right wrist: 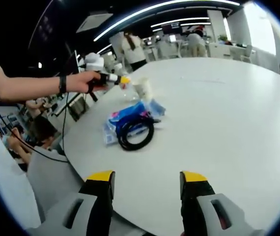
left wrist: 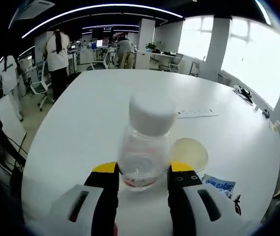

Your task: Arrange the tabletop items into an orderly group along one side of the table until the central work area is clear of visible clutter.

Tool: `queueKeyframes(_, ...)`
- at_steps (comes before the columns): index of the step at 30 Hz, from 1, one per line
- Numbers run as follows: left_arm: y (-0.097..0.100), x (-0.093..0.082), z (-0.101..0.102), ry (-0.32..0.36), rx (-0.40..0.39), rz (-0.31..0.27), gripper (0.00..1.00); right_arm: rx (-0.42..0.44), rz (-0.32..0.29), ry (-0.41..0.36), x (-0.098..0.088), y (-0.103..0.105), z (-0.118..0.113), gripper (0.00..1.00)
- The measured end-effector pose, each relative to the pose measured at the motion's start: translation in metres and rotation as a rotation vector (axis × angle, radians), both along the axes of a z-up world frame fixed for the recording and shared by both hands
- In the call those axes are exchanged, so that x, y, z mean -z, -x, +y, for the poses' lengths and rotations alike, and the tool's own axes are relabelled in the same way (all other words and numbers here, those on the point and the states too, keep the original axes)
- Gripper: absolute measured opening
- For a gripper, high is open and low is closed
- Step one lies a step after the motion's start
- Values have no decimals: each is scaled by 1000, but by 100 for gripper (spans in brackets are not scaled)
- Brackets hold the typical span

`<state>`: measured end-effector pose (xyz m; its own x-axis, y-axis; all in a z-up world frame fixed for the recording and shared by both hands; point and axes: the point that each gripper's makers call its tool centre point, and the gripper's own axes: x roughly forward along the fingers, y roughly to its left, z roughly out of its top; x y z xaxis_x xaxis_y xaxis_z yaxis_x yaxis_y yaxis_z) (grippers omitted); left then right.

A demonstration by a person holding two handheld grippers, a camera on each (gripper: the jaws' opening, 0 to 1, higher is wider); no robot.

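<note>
While my left gripper (left wrist: pixel 142 172) clasps the clear bottle (left wrist: pixel 145 145) low on its body, the white cap stands upright above the jaws. Just beyond the bottle on the white table (left wrist: pixel 91 123) lies a round pale dish (left wrist: pixel 189 152), with a blue packet (left wrist: pixel 219 186) near it. My right gripper (right wrist: pixel 147 178) hangs spread and empty over the table edge; beyond it a black cable coil (right wrist: pixel 136 132) rests on blue packets (right wrist: pixel 125 118).
</note>
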<state>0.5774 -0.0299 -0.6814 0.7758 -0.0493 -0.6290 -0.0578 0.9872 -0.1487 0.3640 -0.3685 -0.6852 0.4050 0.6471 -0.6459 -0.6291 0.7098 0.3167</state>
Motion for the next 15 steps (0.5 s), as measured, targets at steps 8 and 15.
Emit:
queueKeyframes(8,-1,-11,-2,49,-5,-29,41,1,-8,-6,-2,-1,0,54)
queueKeyframes(15,9,-26,-5,39,5,-52,44,-4,-15,-13,-4,-2,3,54)
